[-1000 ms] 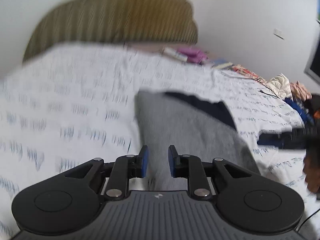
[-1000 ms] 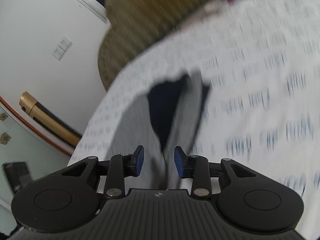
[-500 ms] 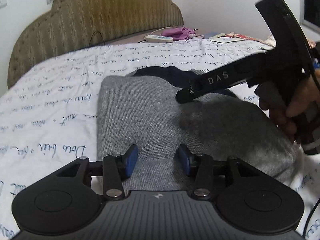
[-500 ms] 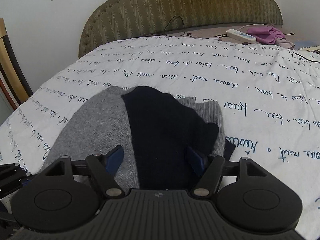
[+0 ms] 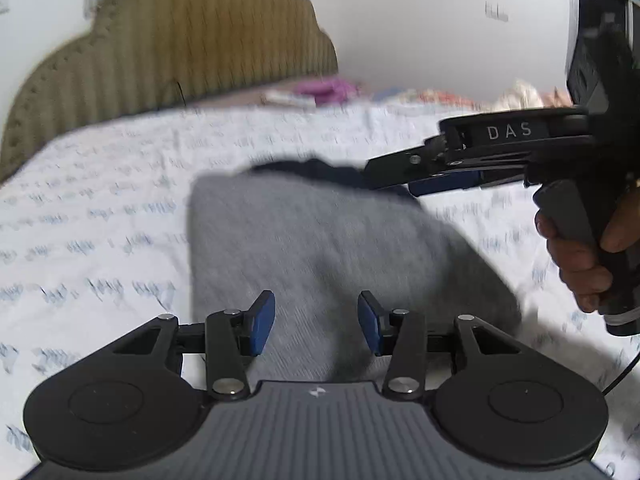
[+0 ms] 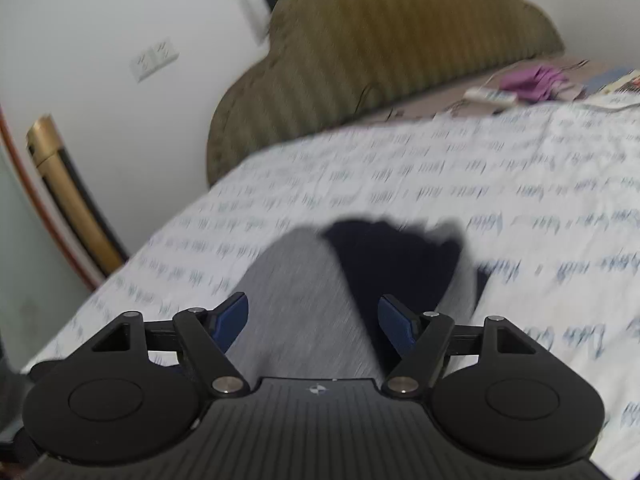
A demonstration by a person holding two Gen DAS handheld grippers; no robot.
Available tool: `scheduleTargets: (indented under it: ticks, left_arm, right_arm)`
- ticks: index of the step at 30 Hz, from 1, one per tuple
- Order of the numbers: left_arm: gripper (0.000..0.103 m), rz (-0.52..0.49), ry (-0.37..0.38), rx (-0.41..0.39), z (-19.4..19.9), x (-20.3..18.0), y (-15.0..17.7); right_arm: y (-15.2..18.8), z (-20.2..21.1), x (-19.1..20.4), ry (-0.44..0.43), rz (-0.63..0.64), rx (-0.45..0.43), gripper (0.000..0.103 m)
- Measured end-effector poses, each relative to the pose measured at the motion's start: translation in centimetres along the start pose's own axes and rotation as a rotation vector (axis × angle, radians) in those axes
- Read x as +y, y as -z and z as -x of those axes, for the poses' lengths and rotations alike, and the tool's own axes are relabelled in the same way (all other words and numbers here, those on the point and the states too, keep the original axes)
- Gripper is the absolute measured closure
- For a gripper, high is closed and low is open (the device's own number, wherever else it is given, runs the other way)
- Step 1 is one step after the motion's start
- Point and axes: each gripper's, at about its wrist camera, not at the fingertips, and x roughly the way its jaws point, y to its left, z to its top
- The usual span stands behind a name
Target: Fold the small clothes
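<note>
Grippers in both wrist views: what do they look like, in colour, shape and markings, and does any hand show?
Both the left gripper and the right gripper are matte black, with ribbed bodies, round side discs, silver pivot screws and blue pads. From the side, the right gripper carries white "DAS" lettering; a bare hand wraps its grey handle. No sleeve shows.

The grey garment (image 5: 320, 248) is a soft knit cloth, matt, with a dark navy cloth layer (image 6: 396, 256) inside. The bedsheet (image 6: 440, 184) is smooth white printed cloth. The headboard (image 5: 180, 44) is ribbed olive upholstery. Both grippers (image 5: 316, 322) (image 6: 312, 320) are matt black plastic with blue pads (image 5: 262, 322) and bright metal pivot pins.
</note>
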Motion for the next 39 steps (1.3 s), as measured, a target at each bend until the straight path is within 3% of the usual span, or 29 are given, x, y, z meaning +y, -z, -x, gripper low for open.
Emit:
scheduleTargets:
  ticks: [3,6,10,14,17,20,24,29,32,34,36,39]
  left_arm:
    - [0.058,0.011,-0.015,0.014,-1.6,-0.1,1.2]
    - [0.057,0.026,-0.018,0.013,-1.8,0.0,1.1]
    - [0.058,0.019,-0.019,0.004,0.0,-0.2,0.5]
    - [0.058,-0.004,-0.003,-0.022,1.9,-0.3,1.0]
    - [0.057,0.005,0.002,0.01,1.5,-0.1,1.7]
    - [0.056,0.021,0.001,0.032,0.2,0.3,2.4]
    - [0.056,0.066,-0.009,0.019,1.2,0.5,1.7]
    - [0.055,0.113,-0.015,-0.066,4.8,1.7,1.1]
    - [0.055,0.128,-0.019,-0.042,4.2,2.2,1.2]
    - [0.055,0.133,-0.006,-0.006,3.0,2.0,1.6]
    - [0.055,0.127,-0.005,0.04,1.3,1.7,2.3]
    - [0.055,0.099,-0.034,0.025,1.6,1.1,2.5]
  right_arm:
    - [1.8,-2.4,-0.3,0.085,0.028,0.093,0.03]
    - [3.3,-2.7,-0.7,0.079,0.065,0.058,0.03]
    - [2.2,-1.0,0.0,0.103,0.003,0.045,0.032]
    - [2.1,3.1,1.4,0.01,-0.04,-0.05,0.03]
    - [3.4,3.5,1.6,-0.091,-0.095,0.012,0.025]
    - [5.9,1.1,0.7,-0.038,-0.117,0.142,0.032]
    - [6.4,1.9,0.2,-0.053,-0.156,0.109,0.032]
    - [5.0,5.8,1.2,-0.091,-0.173,0.026,0.028]
    - [5.4,5.9,0.4,-0.133,-0.234,0.02,0.025]
    - [6.2,4.6,-0.2,-0.127,-0.272,0.062,0.026]
    - [7.4,3.0,-1.2,-0.111,-0.314,0.117,0.033]
    - [7.8,3.4,-1.4,-0.116,-0.335,0.098,0.032]
